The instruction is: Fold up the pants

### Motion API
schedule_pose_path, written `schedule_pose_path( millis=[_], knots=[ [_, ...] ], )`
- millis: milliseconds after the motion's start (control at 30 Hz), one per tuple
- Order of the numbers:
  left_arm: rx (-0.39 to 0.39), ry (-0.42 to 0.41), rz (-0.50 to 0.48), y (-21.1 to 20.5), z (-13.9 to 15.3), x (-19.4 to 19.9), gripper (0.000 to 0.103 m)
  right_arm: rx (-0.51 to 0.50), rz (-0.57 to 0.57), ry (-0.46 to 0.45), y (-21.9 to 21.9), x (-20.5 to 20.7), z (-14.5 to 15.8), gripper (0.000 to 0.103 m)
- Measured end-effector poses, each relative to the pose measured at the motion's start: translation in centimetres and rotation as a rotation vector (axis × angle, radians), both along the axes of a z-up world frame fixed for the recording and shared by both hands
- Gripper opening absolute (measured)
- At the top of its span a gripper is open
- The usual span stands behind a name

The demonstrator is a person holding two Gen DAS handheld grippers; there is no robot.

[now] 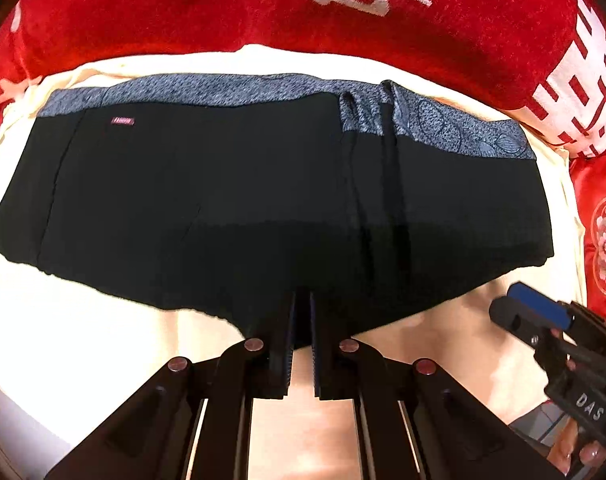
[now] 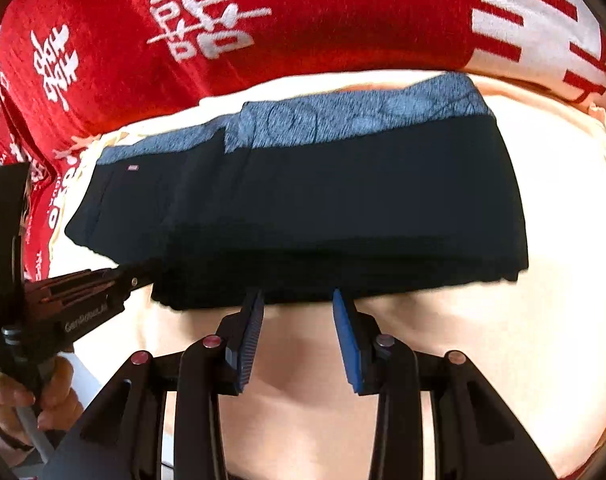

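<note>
Nearest your lens in the left wrist view, your left gripper has its jaws drawn narrow, nearly together, with the near hem of the pants running between the tips; it appears pinched on that hem, though black cloth against black fingers hides the exact contact. You are gripping roughly at the middle of the near edge.

Moving right, your right gripper stands with jaws moderately apart and nothing between the blue pads. Its tips sit just at the near edge of the garment, and I cannot tell whether they touch it. In the left wrist view this gripper shows at the near right, off the cloth.

Pants lie folded into a wide dark band on the cream sheet, with the red blanket beyond. The patterned grey waistband runs along the far edge. Long axis runs left to right, crosswise to both sets of fingers, and the cloth lies on the far side of them.

Judgement: your left hand is the one engaged. A next fold would likely turn on that long axis. Your right needs its own hold first.
</note>
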State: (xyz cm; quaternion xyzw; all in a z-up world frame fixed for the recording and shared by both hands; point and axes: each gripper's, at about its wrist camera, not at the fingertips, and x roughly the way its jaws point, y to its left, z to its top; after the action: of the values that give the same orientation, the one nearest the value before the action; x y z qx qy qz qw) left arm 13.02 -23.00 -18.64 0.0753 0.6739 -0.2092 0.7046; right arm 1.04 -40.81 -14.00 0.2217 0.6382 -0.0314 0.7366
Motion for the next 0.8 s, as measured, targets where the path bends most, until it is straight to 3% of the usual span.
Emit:
schedule_pose_path(
  millis=[367, 400, 433, 467, 500, 767, 800],
  knots=[
    [-0.004, 0.024, 0.09, 4.8, -0.4, -1.6, 0.007, 0.028, 0.075, 0.052, 4.0, 0.3, 0.0, 0.04],
    [-0.003, 0.025, 0.097, 5.2, -0.5, -1.6, 0.025, 0.028, 0.084, 0.054, 4.5, 0.5, 0.0, 0.04],
    [-0.002, 0.024, 0.107, 5.8, -0.5, -1.6, 0.067, 0.027, 0.092, 0.055, 5.0, 0.6, 0.0, 0.04],
    [0.001, 0.014, 0.126, 6.4, -0.4, -1.7, 0.085, 0.027, 0.102, 0.059, 5.7, 0.8, -0.1, 0.04],
    [0.0, -0.003, 0.143, 7.2, -0.1, -1.7, 0.094, 0.025, 0.109, 0.061, 6.1, 0.9, -0.2, 0.04],
    [0.027, 0.015, 0.174, 10.4, -0.6, -1.3, 0.094, 0.008, 0.185, 0.081, 10.6, 2.2, -0.7, 0.04],
    [0.034, 0.011, 0.177, 10.8, -0.6, -1.3, 0.094, 0.005, 0.192, 0.084, 10.9, 2.3, -0.7, 0.044]
  ],
)
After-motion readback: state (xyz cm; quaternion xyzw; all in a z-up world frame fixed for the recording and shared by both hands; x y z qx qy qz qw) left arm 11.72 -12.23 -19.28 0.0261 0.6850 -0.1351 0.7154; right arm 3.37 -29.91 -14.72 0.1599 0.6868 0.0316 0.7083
